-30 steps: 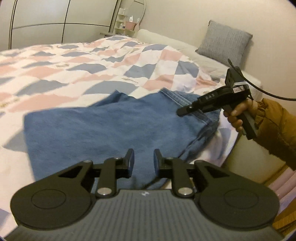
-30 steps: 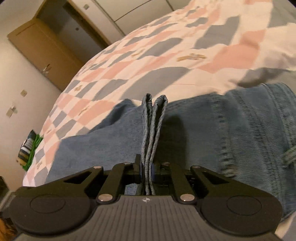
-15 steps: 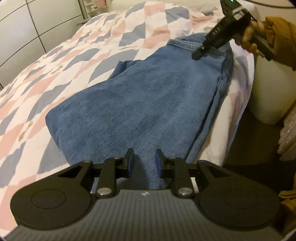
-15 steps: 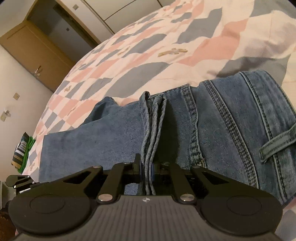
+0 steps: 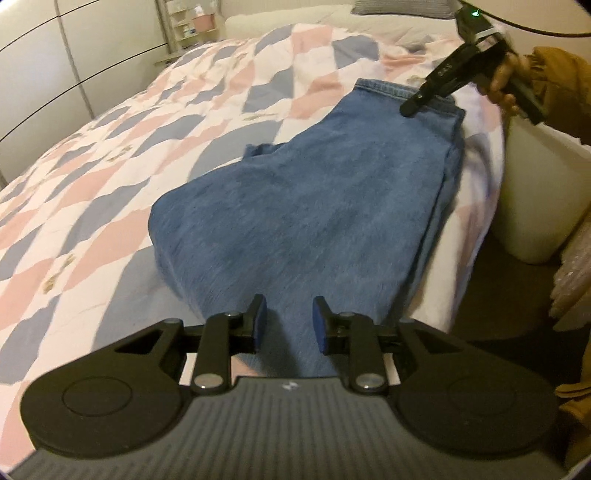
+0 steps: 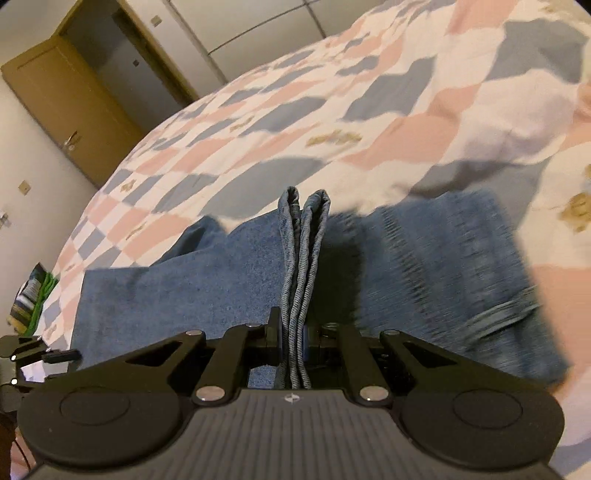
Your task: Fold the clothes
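**Jeans on the bed, right side pinched, left side loose**

So I'm working on a bed with a pink, grey and white checked quilt. Wardrobe along the far wall, a grey pillow up at the head, and in my right view a brown door in the corner. Nothing lying on top of the jeans, the only things over them are my own two tools.

The jeans lie flat along the near edge of the quilt, waistband at the far end, legs running back toward my left gripper. That one hangs just above the leg end with its jaws apart; they've just been widening, denim shows in the gap below them but the pads aren't pressing on it.

My right gripper is clamped on a bunched fold of denim that stands up between its fingers. From the left view you can see it at the waistband corner, my hand in a mustard sleeve behind it
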A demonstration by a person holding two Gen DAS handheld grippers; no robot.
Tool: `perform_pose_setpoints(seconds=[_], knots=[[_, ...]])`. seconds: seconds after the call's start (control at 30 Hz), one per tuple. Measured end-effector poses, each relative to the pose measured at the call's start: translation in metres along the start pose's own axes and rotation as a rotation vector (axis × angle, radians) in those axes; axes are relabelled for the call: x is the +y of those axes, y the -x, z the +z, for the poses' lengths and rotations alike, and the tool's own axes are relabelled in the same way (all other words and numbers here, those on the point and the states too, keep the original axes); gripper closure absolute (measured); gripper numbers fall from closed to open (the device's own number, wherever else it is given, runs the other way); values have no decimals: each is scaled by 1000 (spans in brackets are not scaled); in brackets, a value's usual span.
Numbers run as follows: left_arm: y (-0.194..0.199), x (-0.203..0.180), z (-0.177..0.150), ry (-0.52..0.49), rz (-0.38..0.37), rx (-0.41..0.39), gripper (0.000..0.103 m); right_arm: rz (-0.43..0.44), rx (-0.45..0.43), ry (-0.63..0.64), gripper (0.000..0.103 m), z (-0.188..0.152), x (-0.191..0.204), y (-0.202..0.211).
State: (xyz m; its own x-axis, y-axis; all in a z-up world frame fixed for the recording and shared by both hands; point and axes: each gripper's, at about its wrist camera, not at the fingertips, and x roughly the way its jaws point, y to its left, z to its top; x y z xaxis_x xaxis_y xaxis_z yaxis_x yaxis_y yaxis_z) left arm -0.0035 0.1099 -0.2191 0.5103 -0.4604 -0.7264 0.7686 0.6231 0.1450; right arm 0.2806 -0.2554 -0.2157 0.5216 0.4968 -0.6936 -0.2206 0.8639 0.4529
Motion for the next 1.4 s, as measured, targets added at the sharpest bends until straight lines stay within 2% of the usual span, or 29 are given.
perform_pose_setpoints(seconds=[0.27, 0.43, 0.5, 0.6, 0.83, 1.0, 1.07, 1.17, 1.23, 1.27, 1.4], knots=[[9, 6, 16, -3, -44, -56, 79, -24, 2, -45, 95, 2, -32, 5], [15, 20, 20, 58, -59, -103, 78, -66, -23, -35, 94, 14, -42, 19], [0, 17, 21, 33, -45, -53, 78, -86, -5, -44, 95, 17, -49, 19], [-15, 11, 18, 7, -67, -9, 78, -72, 15, -51, 95, 21, -54, 20], [-22, 20, 15, 31, -72, -14, 78, -92, 49, -47, 95, 36, -64, 26], [-32, 19, 15, 28, -72, 3, 78, -110, 70, -62, 94, 29, -74, 10], [-33, 18, 14, 20, -70, 8, 77, -125, 67, -36, 95, 27, -73, 9], [-31, 20, 14, 22, -60, 9, 77, -151, 64, 34, 89, 27, -63, 11], [-29, 20, 16, 20, -45, 7, 77, -183, 62, 89, 82, 28, -54, 13], [-28, 20, 17, 19, -38, 5, 77, -213, 57, 123, 74, 28, -50, 14], [-23, 18, 21, 8, -24, -3, 76, -256, 37, 179, 75, 30, -40, 20]])
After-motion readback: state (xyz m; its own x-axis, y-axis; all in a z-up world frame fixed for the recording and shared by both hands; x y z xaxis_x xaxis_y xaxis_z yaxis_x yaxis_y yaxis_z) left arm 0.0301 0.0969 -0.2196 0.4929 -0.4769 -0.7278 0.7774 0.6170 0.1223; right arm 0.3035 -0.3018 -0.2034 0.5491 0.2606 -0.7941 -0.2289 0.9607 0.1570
